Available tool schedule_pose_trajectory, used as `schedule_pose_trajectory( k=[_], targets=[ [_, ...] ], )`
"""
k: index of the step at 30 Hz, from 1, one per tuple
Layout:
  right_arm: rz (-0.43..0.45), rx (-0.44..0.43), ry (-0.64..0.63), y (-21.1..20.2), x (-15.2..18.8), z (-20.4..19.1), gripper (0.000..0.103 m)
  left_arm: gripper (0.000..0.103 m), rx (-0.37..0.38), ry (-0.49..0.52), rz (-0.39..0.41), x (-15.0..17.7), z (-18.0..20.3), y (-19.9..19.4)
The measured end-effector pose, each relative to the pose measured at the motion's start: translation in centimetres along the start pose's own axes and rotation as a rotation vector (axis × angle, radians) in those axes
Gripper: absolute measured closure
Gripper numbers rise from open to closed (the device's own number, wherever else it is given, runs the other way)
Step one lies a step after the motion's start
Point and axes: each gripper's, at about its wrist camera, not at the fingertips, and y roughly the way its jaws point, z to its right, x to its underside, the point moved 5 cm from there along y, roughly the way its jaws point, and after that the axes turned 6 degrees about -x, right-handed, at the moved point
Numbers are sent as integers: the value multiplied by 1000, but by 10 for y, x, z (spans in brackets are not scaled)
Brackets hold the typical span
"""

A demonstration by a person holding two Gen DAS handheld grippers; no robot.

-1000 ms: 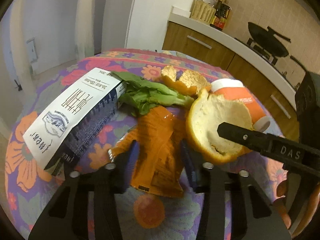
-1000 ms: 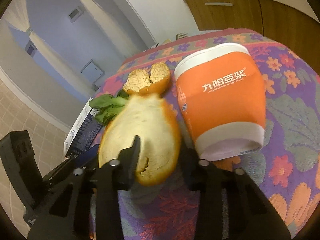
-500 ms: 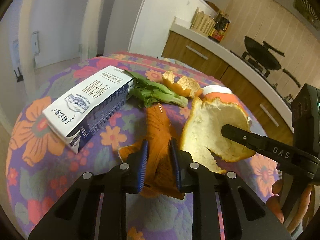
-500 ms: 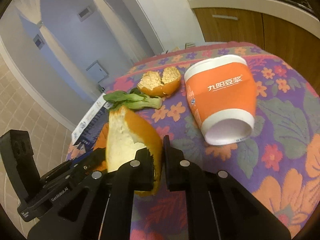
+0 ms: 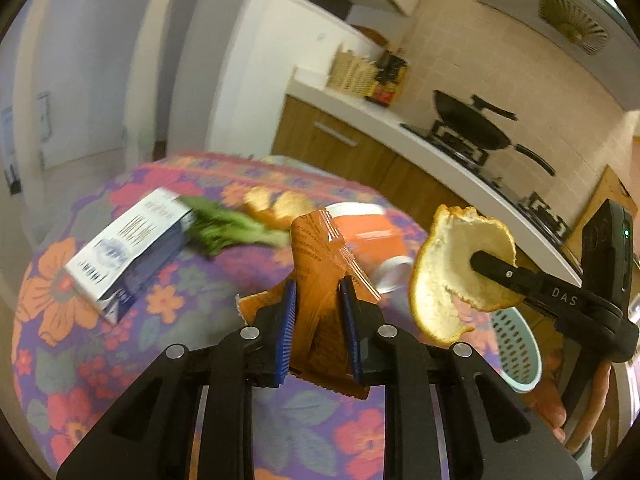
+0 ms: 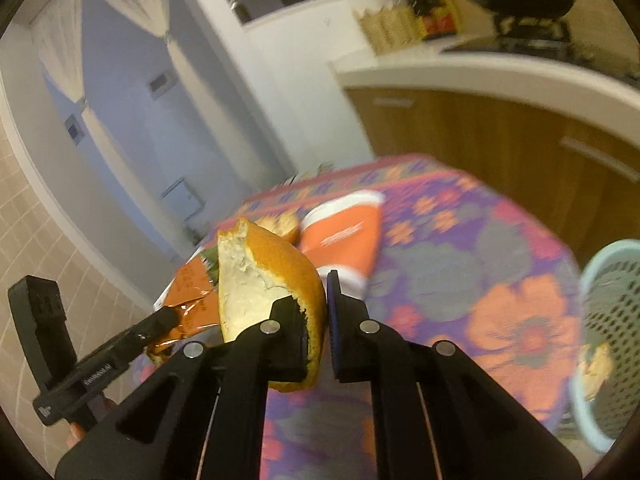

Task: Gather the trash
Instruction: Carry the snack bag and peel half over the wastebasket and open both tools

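Above the table [image 5: 100, 360] — left gripper [image 5: 318, 300] clamped on an orange wrapper [image 5: 320, 248], right gripper [image 6: 320, 304] pinching orange peel [image 6: 256, 280].

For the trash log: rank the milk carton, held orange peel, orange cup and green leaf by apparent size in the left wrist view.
1. Milk carton
2. Held orange peel, though it is nearer the camera
3. Orange cup, partly hidden
4. Green leaf

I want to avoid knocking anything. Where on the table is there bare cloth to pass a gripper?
Bare cloth lies on the near part of the tablecloth, in front of the milk carton, and on the side between the orange cup and the mint basket. The far middle is crowded: carton, greens, peel pieces, cup.
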Motion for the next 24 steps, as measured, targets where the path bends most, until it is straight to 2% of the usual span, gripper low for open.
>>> schedule_pose_trajectory(
  k=[3, 12, 17, 24],
  targets=[
    [56, 52, -23, -28, -8, 14, 97, 83, -3, 48, -6, -4, 23, 2],
    [175, 176, -44, -100, -16, 57, 97, 83, 91, 204, -20, -10, 109, 15],
    [214, 233, 2, -134, -15, 96, 97, 83, 150, 282, -66, -1, 160, 31],
    [214, 357, 69, -169, -13, 153, 97, 83, 201, 402, -124, 14, 231, 57]
  ],
)
